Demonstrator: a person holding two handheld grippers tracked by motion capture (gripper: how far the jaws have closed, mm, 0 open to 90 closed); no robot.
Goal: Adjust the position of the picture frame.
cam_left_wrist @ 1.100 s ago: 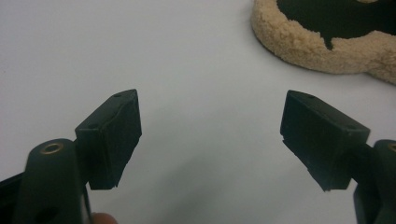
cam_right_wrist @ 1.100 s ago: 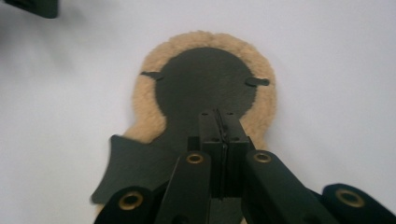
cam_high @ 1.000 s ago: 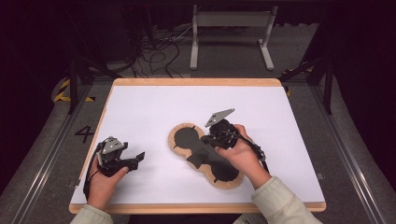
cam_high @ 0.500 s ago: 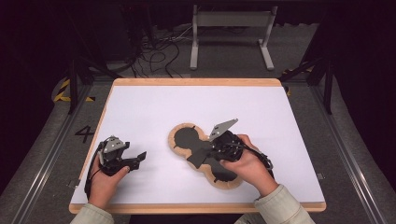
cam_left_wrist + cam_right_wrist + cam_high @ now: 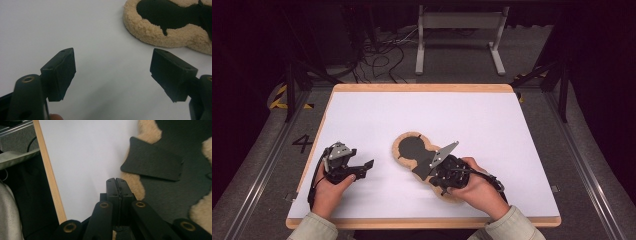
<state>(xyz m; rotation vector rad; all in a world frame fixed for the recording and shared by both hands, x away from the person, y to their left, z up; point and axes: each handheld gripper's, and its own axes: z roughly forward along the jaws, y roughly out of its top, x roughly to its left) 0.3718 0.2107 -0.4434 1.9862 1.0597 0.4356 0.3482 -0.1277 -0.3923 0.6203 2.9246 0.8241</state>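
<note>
A peanut-shaped dark pad with a tan fleece rim (image 5: 408, 147) lies flat in the middle of the white table top (image 5: 492, 125). My right gripper (image 5: 438, 179) rests over the pad's near lobe. In the right gripper view its jaws (image 5: 116, 186) are pressed together with nothing between them, low over the fleece rim (image 5: 133, 183); a dark flap (image 5: 152, 160) lies just beyond the tips. My left gripper (image 5: 366, 169) stands open near the table's left edge, pointing at the pad. In the left gripper view the fleece rim (image 5: 155, 32) lies ahead to the right, and nothing is between the open jaws (image 5: 113, 57).
The wooden rim of the table (image 5: 422, 221) runs close under both forearms. In the right gripper view that rim (image 5: 50, 175) passes left of the jaws, beside a pale sleeve (image 5: 10, 202). A metal stand (image 5: 459, 30) and cables (image 5: 382, 55) sit on the floor beyond the far edge.
The right hand has slid toward the near edge, from the pad's middle to its near lobe, jaws still together. The left hand and the pad have stayed put.
</note>
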